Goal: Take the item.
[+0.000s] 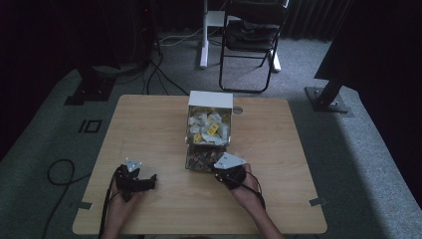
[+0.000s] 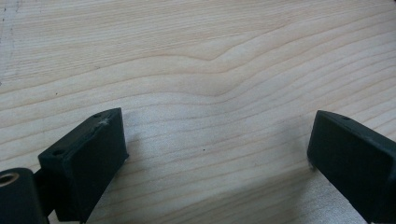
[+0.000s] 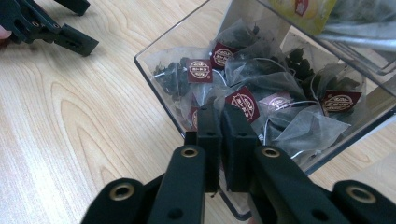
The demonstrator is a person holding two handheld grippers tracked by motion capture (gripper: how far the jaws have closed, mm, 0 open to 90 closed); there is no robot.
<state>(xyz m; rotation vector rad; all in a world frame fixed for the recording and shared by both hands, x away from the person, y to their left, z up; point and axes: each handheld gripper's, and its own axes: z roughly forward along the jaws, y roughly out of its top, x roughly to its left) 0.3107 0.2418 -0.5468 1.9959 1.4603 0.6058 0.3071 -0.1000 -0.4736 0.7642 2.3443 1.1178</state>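
The right claw [image 3: 219, 135], jaws pressed together and seemingly empty, is hovering over the clear bin [image 3: 159, 100] of tea bags [image 3: 243, 100]; nothing picked yet. The left claw [image 2: 217, 154] is waiting wide open above the bare counter [image 2: 196, 56].

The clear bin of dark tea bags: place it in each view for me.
High view: clear bin at table centre, before the white box.
Left gripper view: not in it, just wooden tabletop.
Right gripper view: bin centre-right, ahead of the jaws.
Shared landmark: the tabletop.
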